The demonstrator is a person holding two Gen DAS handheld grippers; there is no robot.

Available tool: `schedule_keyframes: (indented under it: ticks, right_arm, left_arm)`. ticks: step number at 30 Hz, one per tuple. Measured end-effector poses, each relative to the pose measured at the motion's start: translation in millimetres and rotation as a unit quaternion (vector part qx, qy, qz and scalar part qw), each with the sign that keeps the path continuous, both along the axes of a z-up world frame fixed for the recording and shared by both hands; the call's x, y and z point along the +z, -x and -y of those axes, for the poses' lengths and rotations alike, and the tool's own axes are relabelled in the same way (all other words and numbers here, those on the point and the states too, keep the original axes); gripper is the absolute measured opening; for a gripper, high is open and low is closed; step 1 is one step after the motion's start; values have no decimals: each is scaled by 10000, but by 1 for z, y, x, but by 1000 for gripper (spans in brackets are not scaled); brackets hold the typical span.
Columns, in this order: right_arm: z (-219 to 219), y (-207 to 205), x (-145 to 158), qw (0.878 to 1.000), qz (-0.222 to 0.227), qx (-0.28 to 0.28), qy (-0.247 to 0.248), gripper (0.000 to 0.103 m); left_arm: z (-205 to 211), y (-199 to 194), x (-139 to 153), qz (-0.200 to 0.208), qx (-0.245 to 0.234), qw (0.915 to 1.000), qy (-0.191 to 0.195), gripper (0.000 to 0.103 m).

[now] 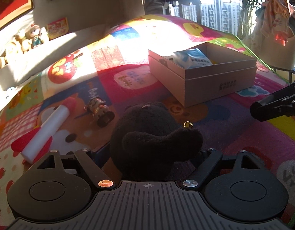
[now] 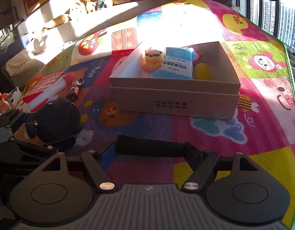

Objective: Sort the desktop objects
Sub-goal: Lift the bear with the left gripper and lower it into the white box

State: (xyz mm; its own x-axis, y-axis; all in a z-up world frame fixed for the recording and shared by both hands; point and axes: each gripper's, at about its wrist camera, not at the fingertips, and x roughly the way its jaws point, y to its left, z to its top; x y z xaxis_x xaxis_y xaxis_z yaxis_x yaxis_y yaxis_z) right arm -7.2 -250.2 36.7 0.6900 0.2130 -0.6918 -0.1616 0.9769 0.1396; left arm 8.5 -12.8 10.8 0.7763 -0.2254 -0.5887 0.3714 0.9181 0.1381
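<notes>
My left gripper (image 1: pixel 151 153) is shut on a black plush toy (image 1: pixel 147 138) with a small gold bell, held just above the colourful mat; the toy also shows in the right wrist view (image 2: pixel 55 120). A white and red rocket toy (image 1: pixel 45 130) and a small figurine (image 1: pixel 101 111) lie on the mat to its left. An open cardboard box (image 2: pixel 174 99) stands ahead, holding a blue-white packet (image 2: pixel 176 63), a yellow jar (image 2: pixel 153 59) and a yellow toy (image 2: pixel 202 71). My right gripper (image 2: pixel 153 153) hovers low over the mat before the box, its fingers wide apart and empty.
The cartoon play mat (image 2: pixel 253 134) covers the surface. A sofa ledge with dolls (image 2: pixel 93 0) runs along the back left. A chair draped with clothes (image 1: pixel 276 28) stands at the right by the window. Cups and jars (image 2: pixel 3 101) sit at the left edge.
</notes>
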Motion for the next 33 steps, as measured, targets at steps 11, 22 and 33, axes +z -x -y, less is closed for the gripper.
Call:
schedule_keyframes:
  ticks: [11, 22, 33]
  right_arm:
    - [4, 36, 12, 9984, 354, 327, 298, 76]
    - [51, 79, 82, 9835, 1790, -257, 48, 76]
    - [80, 75, 68, 9832, 1654, -711, -295, 76]
  left_arm:
    - [4, 35, 25, 83, -258, 9996, 31, 68]
    - [41, 39, 129, 1431, -814, 9860, 271, 68]
    - [102, -49, 182, 1439, -1270, 9763, 995, 68]
